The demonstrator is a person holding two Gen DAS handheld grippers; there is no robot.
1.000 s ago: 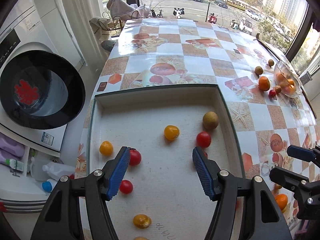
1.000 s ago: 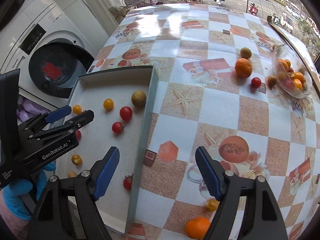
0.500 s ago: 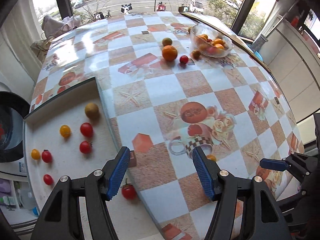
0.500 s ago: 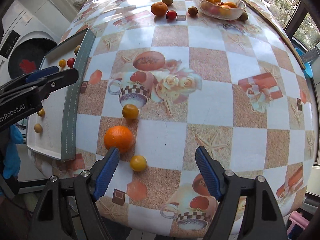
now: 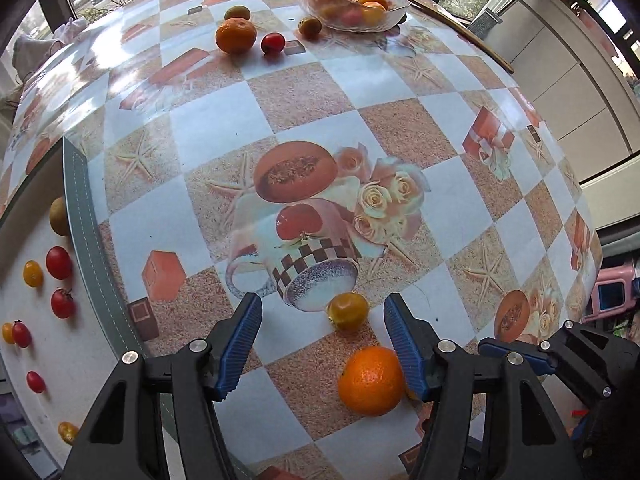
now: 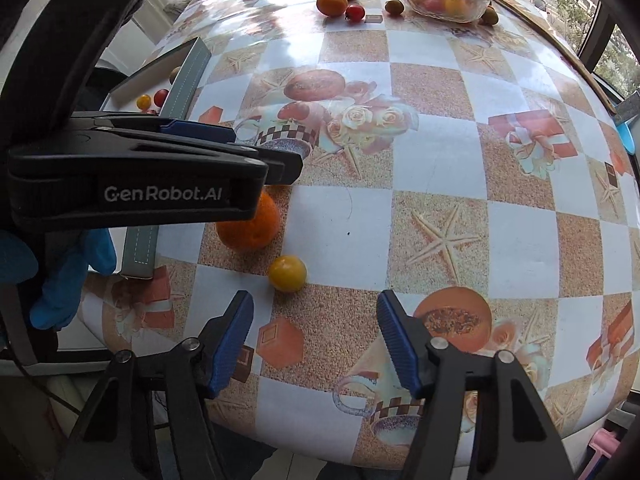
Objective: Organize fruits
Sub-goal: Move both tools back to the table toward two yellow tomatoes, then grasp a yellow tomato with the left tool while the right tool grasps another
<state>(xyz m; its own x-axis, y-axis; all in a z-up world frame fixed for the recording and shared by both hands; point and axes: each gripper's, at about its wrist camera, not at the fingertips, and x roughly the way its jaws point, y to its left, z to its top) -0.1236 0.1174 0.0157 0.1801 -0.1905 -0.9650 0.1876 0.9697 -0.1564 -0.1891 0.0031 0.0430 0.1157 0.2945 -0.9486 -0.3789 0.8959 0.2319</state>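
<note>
In the left wrist view, a shallow white tray with a grey-green stitched rim (image 5: 86,216) lies at 9 o'clock. It holds small round red cherry tomatoes (image 5: 59,263), small yellow ones (image 5: 33,274) and one dull brown round fruit (image 5: 59,211), all scattered apart on the tray floor. The table is covered with a glossy checked cloth printed with starfish, roses and melons (image 5: 304,92).

The left gripper (image 5: 322,334) is wide open and holds nothing. Between its blue ribbed pads (image 5: 240,344), slightly toward the right one, sits a small shiny yellow cherry tomato (image 5: 348,311). At 5 o'clock from it, just beside the right pad, rests a big bright orange with dimpled skin (image 5: 371,381); I cannot tell if it touches the pad. At 12 o'clock, far away, stand another orange (image 5: 236,36), a red tomato (image 5: 273,43) close to its right, and a clear glass bowl with oranges and reddish fruit (image 5: 352,2).

In the right wrist view, the left gripper crosses from 9 o'clock and partly hides the big orange (image 6: 250,226). A second smooth yellow cherry tomato (image 6: 287,273) lies at 5 o'clock from this orange, near but apart. The right gripper (image 6: 316,338) is also spread wide and empty, hovering just below this tomato, which is nearer to the left pad.
</note>
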